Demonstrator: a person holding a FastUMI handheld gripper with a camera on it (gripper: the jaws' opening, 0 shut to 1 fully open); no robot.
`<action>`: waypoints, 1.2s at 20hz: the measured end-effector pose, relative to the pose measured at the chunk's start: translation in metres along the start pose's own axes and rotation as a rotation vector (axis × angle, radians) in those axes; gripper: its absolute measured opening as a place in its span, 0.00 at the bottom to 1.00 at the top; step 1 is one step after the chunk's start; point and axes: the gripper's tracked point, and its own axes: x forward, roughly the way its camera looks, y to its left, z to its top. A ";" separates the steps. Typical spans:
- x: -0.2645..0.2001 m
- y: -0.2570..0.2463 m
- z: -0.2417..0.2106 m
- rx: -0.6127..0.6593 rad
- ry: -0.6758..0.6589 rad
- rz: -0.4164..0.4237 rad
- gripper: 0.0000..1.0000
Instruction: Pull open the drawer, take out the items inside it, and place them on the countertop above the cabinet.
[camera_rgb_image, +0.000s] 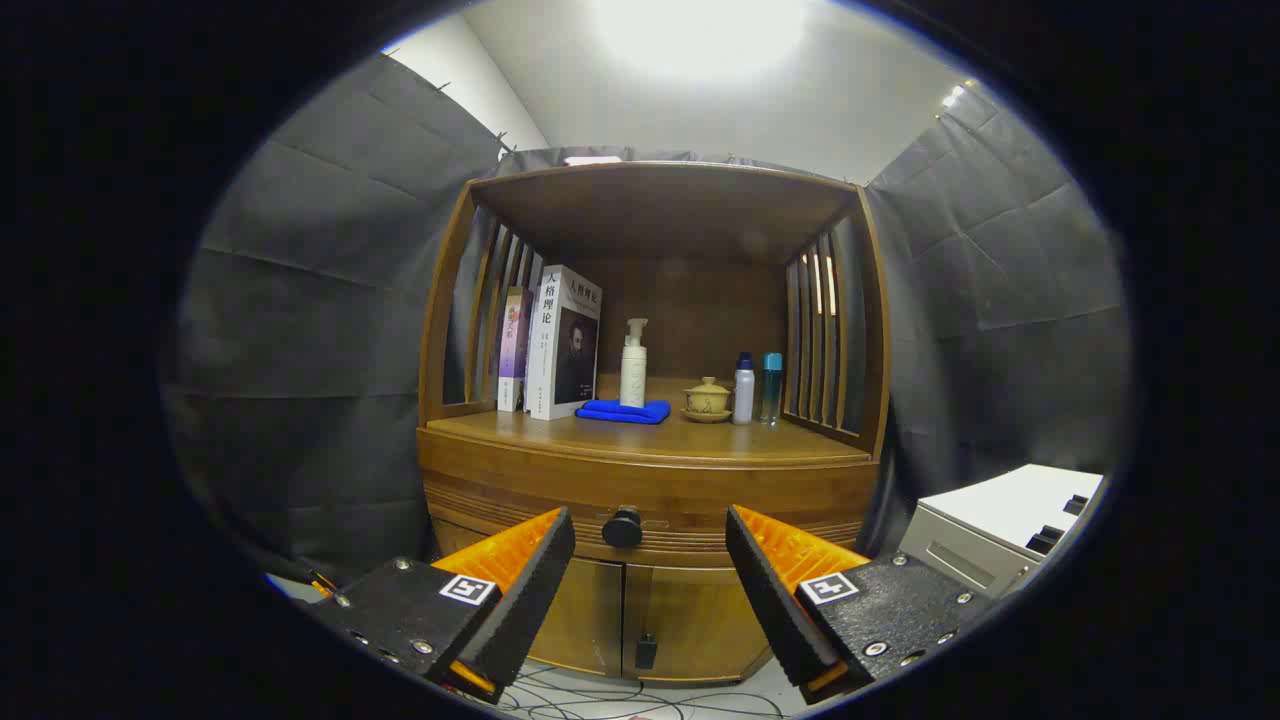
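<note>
The gripper (650, 545) has wedge-shaped jaws on black screwed mounts (each bearing a square black-and-white marker), standing apart.

Two books (560, 340) stood at nine o'clock of a pump bottle (633, 362) on a blue cloth (625, 411), with a lidded teacup (707, 398) and two small bottles (755, 388) at three o'clock

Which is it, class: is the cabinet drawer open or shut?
Shut. The drawer front sits flush with the cabinet, its knob untouched, framed between the open fingers of the hand-held gripper.
</note>
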 end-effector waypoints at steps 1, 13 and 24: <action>0.000 0.000 0.000 0.001 0.000 0.000 0.95; 0.000 0.001 -0.001 0.008 0.002 0.003 0.95; 0.001 0.001 -0.001 0.011 0.005 0.003 0.95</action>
